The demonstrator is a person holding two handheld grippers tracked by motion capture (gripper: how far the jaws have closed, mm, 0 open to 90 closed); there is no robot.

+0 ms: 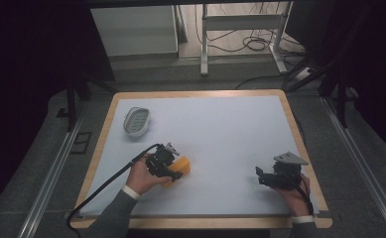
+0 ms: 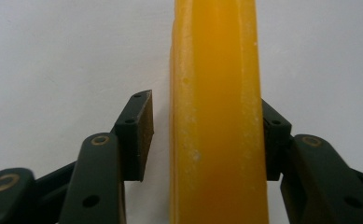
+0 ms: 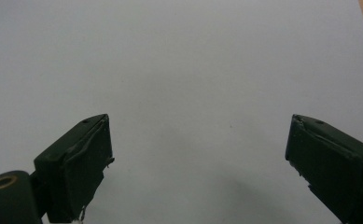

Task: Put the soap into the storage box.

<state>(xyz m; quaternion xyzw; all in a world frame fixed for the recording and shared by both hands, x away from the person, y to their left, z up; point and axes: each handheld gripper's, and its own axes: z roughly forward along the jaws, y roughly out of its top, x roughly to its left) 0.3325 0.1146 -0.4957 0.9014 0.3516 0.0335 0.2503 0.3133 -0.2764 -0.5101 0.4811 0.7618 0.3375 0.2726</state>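
A yellow-orange block (image 1: 182, 165) lies on the white mat (image 1: 220, 129), left of the middle near the front. My left gripper (image 1: 173, 171) is down around it, held in a hand from the lower left. In the left gripper view the block (image 2: 216, 116) stands between the two jaws of the left gripper (image 2: 207, 107). The right-hand pad (image 2: 273, 130) lies against its side, and a narrow gap still separates the left-hand pad (image 2: 144, 135) from it. My right gripper (image 1: 260, 176) rests low over the mat at the front right. Its jaws stand wide apart in the right gripper view (image 3: 200, 126), with bare mat between them.
A grey-white oval object (image 1: 137, 120) with a ribbed top lies at the back left of the mat. The table's wooden rim (image 1: 299, 144) frames the mat. A black cable (image 1: 106, 186) trails from the left gripper over the front left edge.
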